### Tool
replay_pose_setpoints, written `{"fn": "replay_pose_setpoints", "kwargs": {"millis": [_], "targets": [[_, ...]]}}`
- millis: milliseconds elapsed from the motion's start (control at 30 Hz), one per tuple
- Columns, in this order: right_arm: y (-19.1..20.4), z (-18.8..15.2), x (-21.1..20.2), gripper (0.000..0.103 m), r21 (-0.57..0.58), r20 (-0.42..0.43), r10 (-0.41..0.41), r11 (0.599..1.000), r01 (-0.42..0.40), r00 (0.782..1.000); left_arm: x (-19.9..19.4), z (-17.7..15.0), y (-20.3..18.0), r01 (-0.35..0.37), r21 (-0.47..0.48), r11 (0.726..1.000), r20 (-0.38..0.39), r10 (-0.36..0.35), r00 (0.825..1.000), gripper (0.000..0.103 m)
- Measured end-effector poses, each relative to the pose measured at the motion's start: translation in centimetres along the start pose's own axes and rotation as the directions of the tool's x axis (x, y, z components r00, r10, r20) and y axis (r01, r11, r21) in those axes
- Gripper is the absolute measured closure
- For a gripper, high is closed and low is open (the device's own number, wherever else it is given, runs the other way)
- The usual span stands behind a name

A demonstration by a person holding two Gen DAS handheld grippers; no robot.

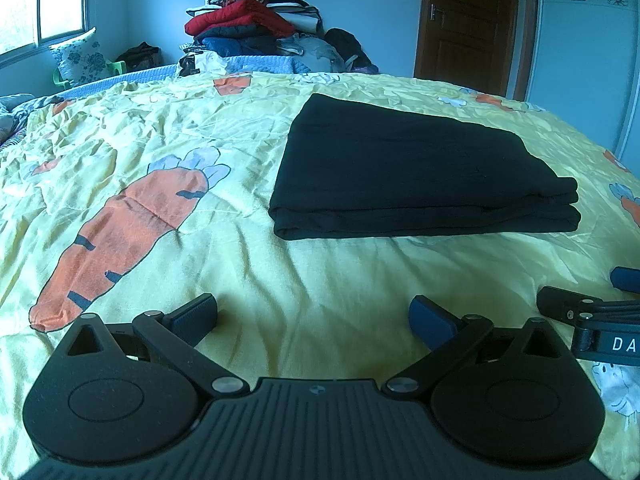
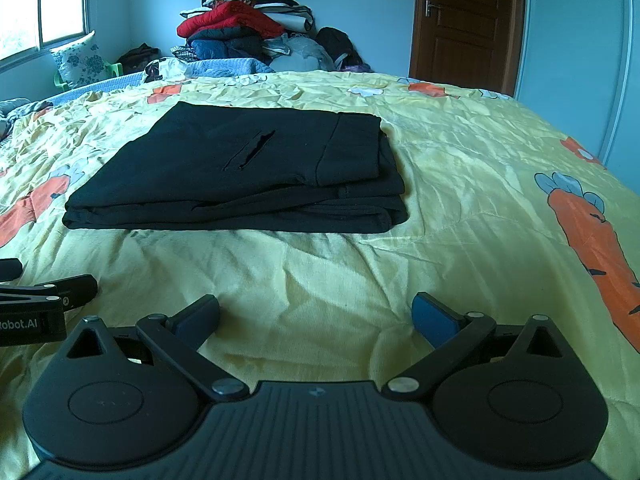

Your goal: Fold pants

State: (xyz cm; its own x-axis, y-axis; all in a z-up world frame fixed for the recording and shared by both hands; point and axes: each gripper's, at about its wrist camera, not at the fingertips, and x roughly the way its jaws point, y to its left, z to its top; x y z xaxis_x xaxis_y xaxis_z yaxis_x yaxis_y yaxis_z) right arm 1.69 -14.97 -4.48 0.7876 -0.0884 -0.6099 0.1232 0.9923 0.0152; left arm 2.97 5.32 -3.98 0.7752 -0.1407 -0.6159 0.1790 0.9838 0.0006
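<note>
A: Where are the pants (image 2: 240, 172)?

B: Folded into a flat black stack on the bed (image 2: 460, 200), well ahead of both tools. The left hand-held gripper (image 1: 314, 318) and the right hand-held gripper (image 2: 316, 318) hang just above the quilt, jaws spread wide, holding nothing.

A: How will they handle?

B: Soft, limp, light, I'd say; layers likely slide over each other. If another fold is needed, pinch all layers at the near corners together, or the stack may slump
</note>
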Motion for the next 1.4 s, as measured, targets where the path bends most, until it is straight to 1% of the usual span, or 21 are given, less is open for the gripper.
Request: {"fn": "replay_pose_setpoints", "kwargs": {"millis": [200, 1033, 1400], "targets": [[0.0, -0.01, 0.0, 0.0, 0.0, 0.0, 0.0, 1.0, 0.0, 1.0, -0.08, -0.19, 0.16, -0.02, -0.014, 1.0, 0.0, 0.02, 1.0, 0.0], [-0.01, -0.03, -0.03, 0.0, 0.001, 0.0, 0.0, 1.0, 0.0, 1.0, 0.02, -0.11, 0.05, -0.017, -0.011, 1.0, -0.002, 0.017, 1.0, 0.0], [-0.01, -0.04, -0.01, 0.0, 0.001, 0.0, 0.001, 1.0, -0.001, 1.0, -0.08, -0.2, -0.12, -0.028, -0.016, 0.999, -0.003, 0.028, 1.0, 0.0]]}}
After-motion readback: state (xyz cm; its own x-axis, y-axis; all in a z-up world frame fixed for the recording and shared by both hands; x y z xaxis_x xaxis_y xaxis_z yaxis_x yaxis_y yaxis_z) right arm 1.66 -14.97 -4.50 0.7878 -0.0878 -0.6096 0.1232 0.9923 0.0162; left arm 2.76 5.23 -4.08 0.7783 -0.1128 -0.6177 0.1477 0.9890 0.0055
